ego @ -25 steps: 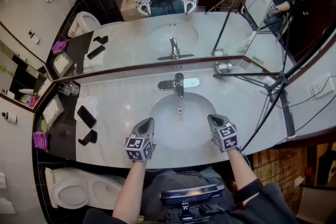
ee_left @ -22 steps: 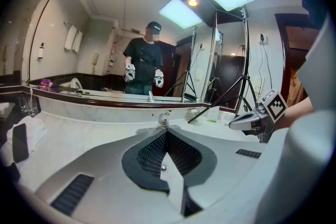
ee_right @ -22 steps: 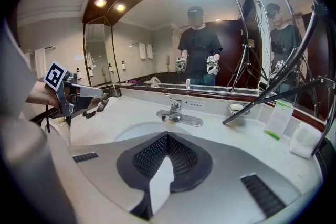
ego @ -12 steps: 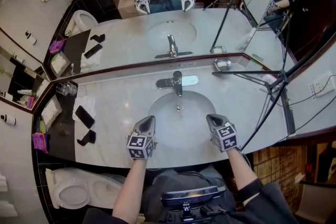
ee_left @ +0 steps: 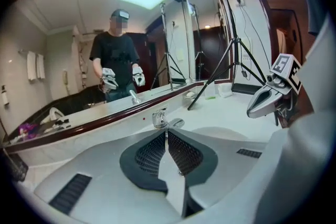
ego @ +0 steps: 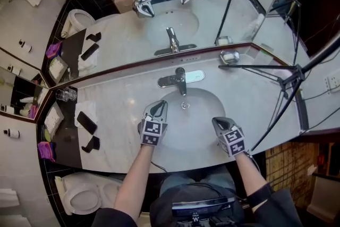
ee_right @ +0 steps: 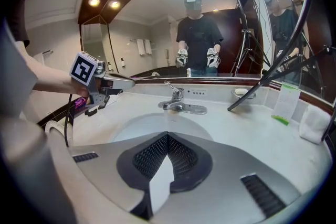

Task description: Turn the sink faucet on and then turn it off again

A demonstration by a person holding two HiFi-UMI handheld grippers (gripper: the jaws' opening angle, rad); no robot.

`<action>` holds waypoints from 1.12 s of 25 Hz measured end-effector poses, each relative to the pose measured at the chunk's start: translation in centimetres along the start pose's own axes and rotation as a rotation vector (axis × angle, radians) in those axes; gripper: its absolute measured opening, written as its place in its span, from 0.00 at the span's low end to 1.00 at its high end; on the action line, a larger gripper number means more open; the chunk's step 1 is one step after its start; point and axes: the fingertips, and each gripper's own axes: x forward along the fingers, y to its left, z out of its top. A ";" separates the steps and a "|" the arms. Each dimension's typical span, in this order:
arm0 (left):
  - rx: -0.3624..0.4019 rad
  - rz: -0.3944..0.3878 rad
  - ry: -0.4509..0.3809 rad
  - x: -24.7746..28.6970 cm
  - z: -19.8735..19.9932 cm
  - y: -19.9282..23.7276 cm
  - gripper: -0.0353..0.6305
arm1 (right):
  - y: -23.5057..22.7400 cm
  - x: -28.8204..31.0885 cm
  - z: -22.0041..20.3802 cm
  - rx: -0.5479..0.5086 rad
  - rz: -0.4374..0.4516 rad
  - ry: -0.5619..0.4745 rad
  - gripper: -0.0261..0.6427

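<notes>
faucet [ego: 180, 80]: at 12 o'clock of sink basin [ego: 187, 130]; no water seen, so prob. off.
L gripper [ego: 158, 107]: jaws closed, nothing btwn them; over basin's 9 o'clock edge, tips aimed at faucet, not touching it.
R gripper [ego: 216, 122]: jaws closed, empty; at basin's 4 o'clock edge, well apart from faucet.
done: nothing yet, by the look.
to do: reach lever, turn on, then off.

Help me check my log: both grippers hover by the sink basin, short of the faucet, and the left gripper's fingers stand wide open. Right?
No: the left gripper has its fingers shut and empty, as the left gripper view shows. Both it and the right gripper hover by the sink basin, short of the faucet.
</notes>
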 end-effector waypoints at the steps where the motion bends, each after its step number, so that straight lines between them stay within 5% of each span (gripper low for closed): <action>1: 0.032 -0.006 0.008 1.0 0.1 0.1 0.07 | 0.0 0.1 -0.3 0.006 0.001 0.004 0.07; 9: 0.338 -0.029 0.071 7.8 1.2 0.6 0.26 | -0.2 1.0 -2.9 0.045 0.012 0.027 0.07; 17: 0.685 -0.029 0.138 11.7 1.7 0.4 0.32 | -1.1 1.0 -5.1 0.073 0.004 0.051 0.07; 28: 0.853 -0.008 0.217 13.5 1.0 -0.3 0.36 | -1.6 0.8 -5.6 0.094 -0.011 0.055 0.07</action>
